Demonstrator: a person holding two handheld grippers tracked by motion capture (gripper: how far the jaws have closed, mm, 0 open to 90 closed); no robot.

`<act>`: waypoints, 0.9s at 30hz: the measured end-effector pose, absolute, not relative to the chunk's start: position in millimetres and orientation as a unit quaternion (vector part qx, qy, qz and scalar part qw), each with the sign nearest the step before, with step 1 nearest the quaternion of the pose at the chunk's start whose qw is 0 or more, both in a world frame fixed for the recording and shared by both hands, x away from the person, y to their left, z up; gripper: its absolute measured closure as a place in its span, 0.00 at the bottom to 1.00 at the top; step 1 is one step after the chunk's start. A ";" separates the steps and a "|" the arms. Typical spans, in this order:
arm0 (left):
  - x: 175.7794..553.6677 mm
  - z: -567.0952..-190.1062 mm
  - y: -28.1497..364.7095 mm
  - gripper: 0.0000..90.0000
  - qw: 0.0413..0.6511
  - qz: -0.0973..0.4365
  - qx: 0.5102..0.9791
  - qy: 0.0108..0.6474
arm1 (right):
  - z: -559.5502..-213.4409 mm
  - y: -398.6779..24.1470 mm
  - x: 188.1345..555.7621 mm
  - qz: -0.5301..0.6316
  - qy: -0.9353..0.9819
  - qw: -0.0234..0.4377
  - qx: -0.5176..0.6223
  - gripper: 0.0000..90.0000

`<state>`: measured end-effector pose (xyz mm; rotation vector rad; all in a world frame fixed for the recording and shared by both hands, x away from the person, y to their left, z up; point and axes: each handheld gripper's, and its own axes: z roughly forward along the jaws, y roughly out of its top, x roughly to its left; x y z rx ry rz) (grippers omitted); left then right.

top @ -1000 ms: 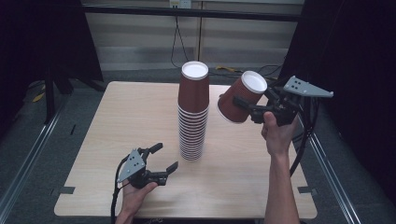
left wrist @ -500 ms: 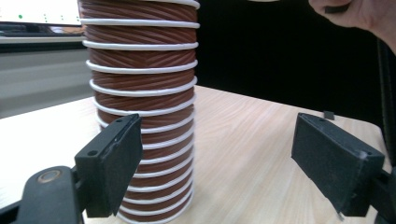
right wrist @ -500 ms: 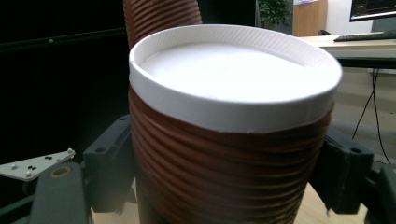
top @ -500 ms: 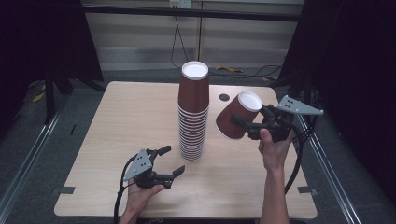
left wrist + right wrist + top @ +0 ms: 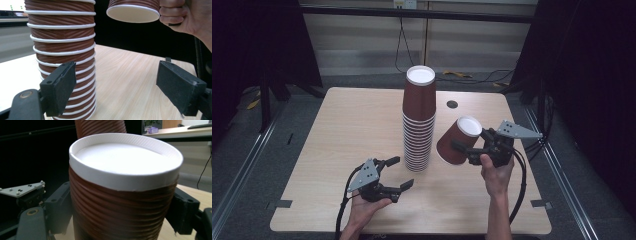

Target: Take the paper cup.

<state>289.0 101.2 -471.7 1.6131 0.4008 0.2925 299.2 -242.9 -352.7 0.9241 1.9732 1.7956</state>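
A tall stack of brown paper cups (image 5: 418,122) is standing in the middle of the high view, on a light wooden table (image 5: 337,130). The cups are upside down, and the top one is showing its white bottom.

To the right of the stack, the right gripper (image 5: 467,149) is holding one brown cup (image 5: 458,141) up in the air. This cup is tilted, with its white bottom pointing to the upper right of the frame. In the right gripper view, the two black jaws are squeezing the ribbed sides of the cup (image 5: 120,202), one on each side.

At the lower left of the high view, the left gripper (image 5: 396,173) is sitting low near the table, just in front of the stack. Its jaws are wide apart and holding nothing. In the left gripper view, the stack (image 5: 61,55) is filling the left side, and the held cup (image 5: 133,11) is at the top, next to a hand (image 5: 186,18).
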 end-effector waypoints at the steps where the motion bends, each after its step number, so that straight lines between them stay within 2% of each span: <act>1: 288.9 -471.7 100.9 0.18 0.662 0.126 0.718 0.174 | -355.2 -241.4 298.9 0.627 0.691 0.158 0.323 0.22; 27: 288.7 -464.6 91.5 0.17 0.660 0.114 0.729 0.137 | -398.1 -213.9 288.5 0.625 0.711 0.100 0.307 0.23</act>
